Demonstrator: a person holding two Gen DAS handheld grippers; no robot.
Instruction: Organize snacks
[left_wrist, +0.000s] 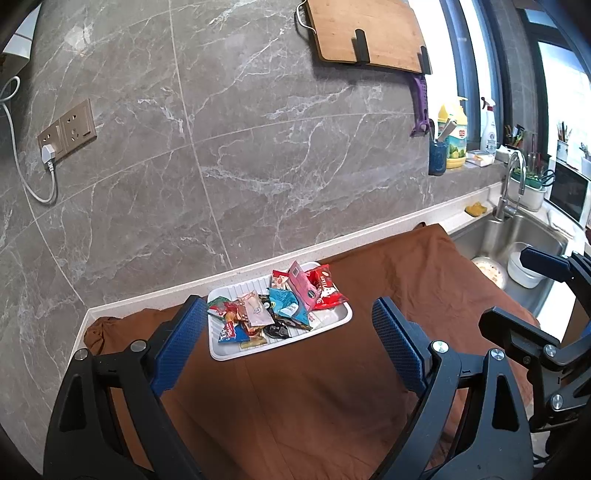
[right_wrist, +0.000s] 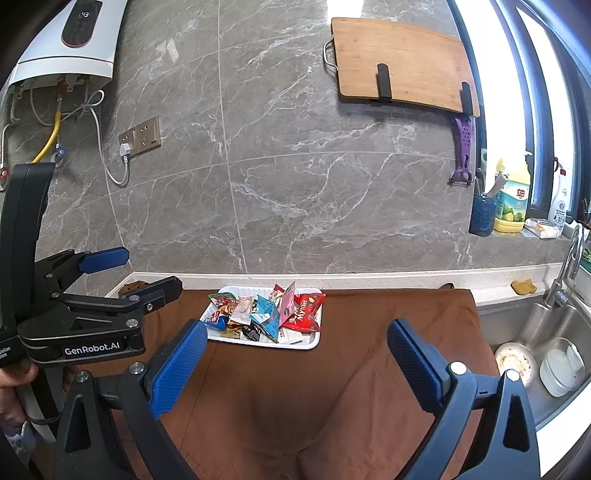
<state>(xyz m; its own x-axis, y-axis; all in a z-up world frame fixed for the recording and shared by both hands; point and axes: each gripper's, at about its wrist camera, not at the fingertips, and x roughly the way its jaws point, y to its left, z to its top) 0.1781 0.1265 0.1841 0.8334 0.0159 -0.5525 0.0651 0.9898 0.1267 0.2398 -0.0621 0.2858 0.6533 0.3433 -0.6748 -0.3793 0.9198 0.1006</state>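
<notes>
A white ridged tray (left_wrist: 332, 320) (right_wrist: 301, 341) sits on a brown cloth near the wall, holding several snack packets piled together: a red packet (left_wrist: 325, 291) (right_wrist: 304, 312), a pink one (left_wrist: 301, 282) (right_wrist: 286, 304), a teal one (left_wrist: 286, 301) (right_wrist: 264, 310) and others. My left gripper (left_wrist: 288, 343) is open and empty, held above the cloth just in front of the tray. My right gripper (right_wrist: 297, 360) is open and empty, also above the cloth short of the tray. Each gripper shows at the edge of the other's view.
The brown cloth (left_wrist: 295, 406) covers the counter. A steel sink (right_wrist: 535, 332) with a bowl and faucet lies to the right. A cutting board (right_wrist: 402, 61) hangs on the marble wall. A wall socket with a plug (left_wrist: 66, 131) is at left. Bottles stand on the windowsill.
</notes>
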